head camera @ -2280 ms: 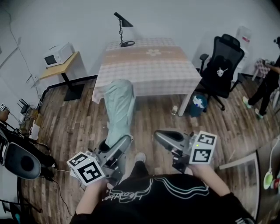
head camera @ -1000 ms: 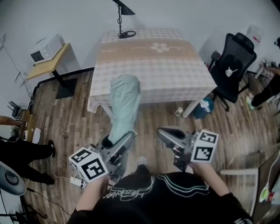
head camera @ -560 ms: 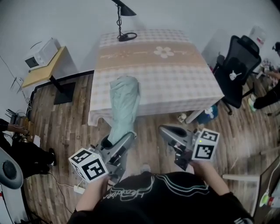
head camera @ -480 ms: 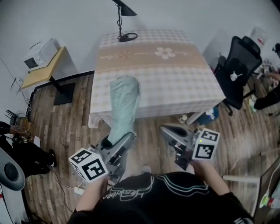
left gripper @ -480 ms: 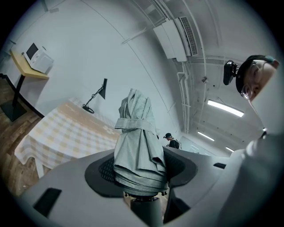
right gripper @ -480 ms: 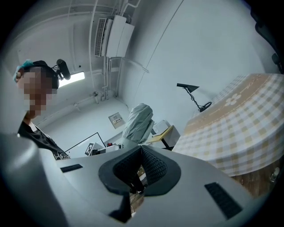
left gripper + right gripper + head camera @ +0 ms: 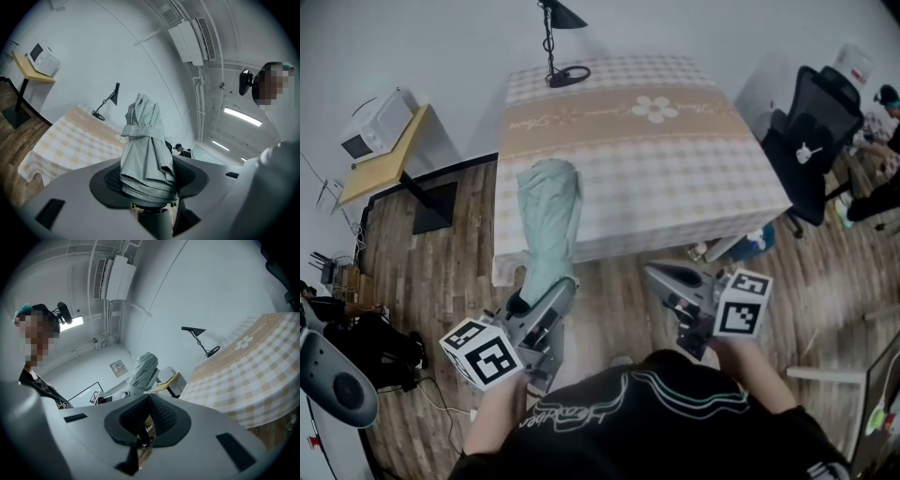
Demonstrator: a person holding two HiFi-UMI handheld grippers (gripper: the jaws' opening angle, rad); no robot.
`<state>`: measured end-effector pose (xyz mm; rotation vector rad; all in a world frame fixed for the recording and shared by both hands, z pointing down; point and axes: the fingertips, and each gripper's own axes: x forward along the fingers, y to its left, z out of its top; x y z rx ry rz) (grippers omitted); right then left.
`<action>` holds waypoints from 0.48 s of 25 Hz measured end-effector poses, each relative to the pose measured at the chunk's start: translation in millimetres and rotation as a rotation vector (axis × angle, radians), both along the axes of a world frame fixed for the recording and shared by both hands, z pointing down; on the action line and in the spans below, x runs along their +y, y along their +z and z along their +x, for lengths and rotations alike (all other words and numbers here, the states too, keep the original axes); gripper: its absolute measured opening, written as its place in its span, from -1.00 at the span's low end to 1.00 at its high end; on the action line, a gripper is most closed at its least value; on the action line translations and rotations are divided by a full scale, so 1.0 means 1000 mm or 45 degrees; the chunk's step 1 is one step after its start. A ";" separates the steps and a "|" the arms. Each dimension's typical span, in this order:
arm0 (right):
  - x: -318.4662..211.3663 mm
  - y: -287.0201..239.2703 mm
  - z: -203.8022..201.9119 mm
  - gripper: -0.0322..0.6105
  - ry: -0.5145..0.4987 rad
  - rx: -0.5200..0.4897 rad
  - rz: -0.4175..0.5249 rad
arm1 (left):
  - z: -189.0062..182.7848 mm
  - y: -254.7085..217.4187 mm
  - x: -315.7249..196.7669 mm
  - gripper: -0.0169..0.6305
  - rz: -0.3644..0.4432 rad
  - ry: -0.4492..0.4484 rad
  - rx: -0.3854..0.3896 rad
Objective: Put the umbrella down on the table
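**Umbrella held off the bench**

My left hand-held gripper [image 7: 546, 298] is clamped on the folded umbrella [image 7: 547, 220] (pale green, strapped shut). It juts from the jaws toward the bench [image 7: 675, 169], not yet on it. My right hand-held gripper [image 7: 661, 275] is closed, empty.

A white microwave [image 7: 375, 125] rests on a small wooden surface [image 7: 394, 167]. A black office chair [image 7: 806, 127] stands on the plank floor [image 7: 441, 244]. A black lamp [image 7: 565, 15] stands upright.
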<state>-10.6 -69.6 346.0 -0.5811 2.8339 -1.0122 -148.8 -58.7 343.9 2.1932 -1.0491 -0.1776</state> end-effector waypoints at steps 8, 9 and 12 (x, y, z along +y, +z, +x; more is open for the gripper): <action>0.001 -0.012 0.004 -0.86 0.010 -0.007 0.040 | -0.010 -0.015 -0.005 -0.22 0.050 -0.021 -0.009; -0.001 -0.014 0.004 -0.86 0.008 -0.010 0.044 | -0.012 -0.017 -0.007 -0.22 0.054 -0.027 -0.009; -0.014 -0.025 0.004 -0.86 0.000 -0.017 0.048 | -0.011 -0.029 -0.018 -0.22 0.065 -0.036 -0.011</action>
